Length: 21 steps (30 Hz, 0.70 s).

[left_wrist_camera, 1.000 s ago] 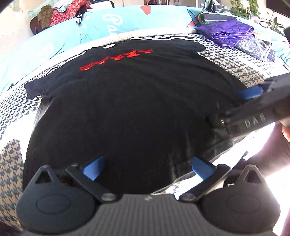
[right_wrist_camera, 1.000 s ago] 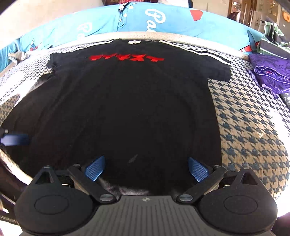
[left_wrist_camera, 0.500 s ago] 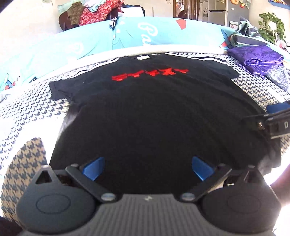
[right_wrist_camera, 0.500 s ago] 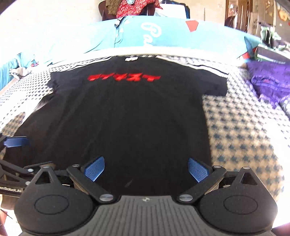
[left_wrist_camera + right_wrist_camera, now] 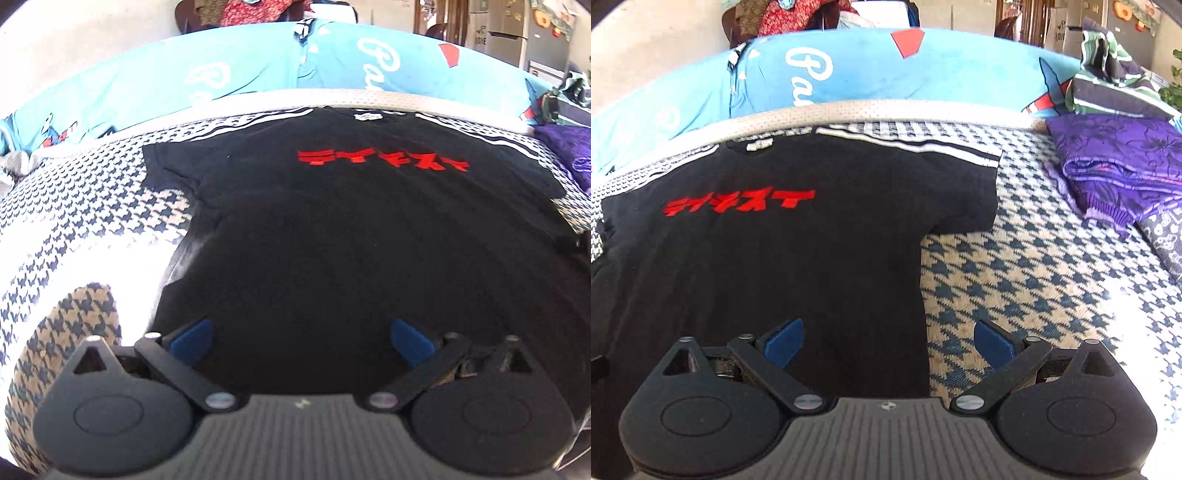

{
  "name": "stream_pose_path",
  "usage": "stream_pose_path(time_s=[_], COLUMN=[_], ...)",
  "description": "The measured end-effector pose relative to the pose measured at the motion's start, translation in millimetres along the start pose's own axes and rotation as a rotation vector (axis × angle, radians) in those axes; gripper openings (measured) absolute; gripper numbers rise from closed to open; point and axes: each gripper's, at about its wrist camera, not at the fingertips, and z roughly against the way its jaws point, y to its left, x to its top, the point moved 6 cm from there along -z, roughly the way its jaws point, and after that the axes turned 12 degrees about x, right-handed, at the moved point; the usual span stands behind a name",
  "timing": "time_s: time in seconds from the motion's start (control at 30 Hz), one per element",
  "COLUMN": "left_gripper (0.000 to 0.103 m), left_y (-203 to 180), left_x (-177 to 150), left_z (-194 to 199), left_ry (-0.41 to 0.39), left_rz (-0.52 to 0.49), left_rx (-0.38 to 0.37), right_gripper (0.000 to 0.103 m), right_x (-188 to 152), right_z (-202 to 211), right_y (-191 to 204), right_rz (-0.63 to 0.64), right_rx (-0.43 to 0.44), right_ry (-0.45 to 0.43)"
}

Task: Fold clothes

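1. A black T-shirt (image 5: pixel 362 236) lies spread flat, front up, on a houndstooth bedcover (image 5: pixel 85 236), its collar toward the far side of the bed and its hem toward the cameras.
2. Red lettering (image 5: pixel 382 160) runs across the chest; in the right wrist view the same lettering (image 5: pixel 738 201) sits left of centre.
3. The left gripper (image 5: pixel 301 341) is above the lower part of the shirt, near its left edge; its blue fingertips (image 5: pixel 190 339) stand wide apart with only black cloth showing between them, and whether they touch the cloth cannot be told.
4. The right gripper (image 5: pixel 888 341) is over the shirt's right side edge: one blue pad is over the T-shirt (image 5: pixel 775 266), the other over the bare bedcover (image 5: pixel 1034 280). Its fingers are likewise spread wide and grip nothing.
5. The right sleeve (image 5: pixel 960 195) lies flat, pointing outward, with white stripes along the shoulder line.
6. A folded purple garment (image 5: pixel 1119 162) rests on the bedcover to the right, well apart from the shirt, with a striped folded item (image 5: pixel 1108 85) behind it.
7. Light blue pillows (image 5: pixel 886 74) with white script line the far edge of the bed.
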Motion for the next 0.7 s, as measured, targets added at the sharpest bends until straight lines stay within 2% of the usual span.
stream_pose_path(time_s=[0.1, 0.4, 0.7], left_gripper=[0.103, 0.103, 0.103], left_y=[4, 11, 10], left_x=[-1, -1, 3], left_z=[-3, -5, -9], left_ry=[0.004, 0.030, 0.084], left_rz=[0.009, 0.029, 0.028], left_rx=[0.010, 0.037, 0.050], right_gripper=[0.099, 0.099, 0.101], right_x=[-5, -5, 2], right_z=[-9, -9, -13], right_y=[-1, -19, -26], right_rz=[-0.005, -0.043, -0.053], right_rx=[-0.026, -0.121, -0.108], right_ry=[0.033, 0.008, 0.058])
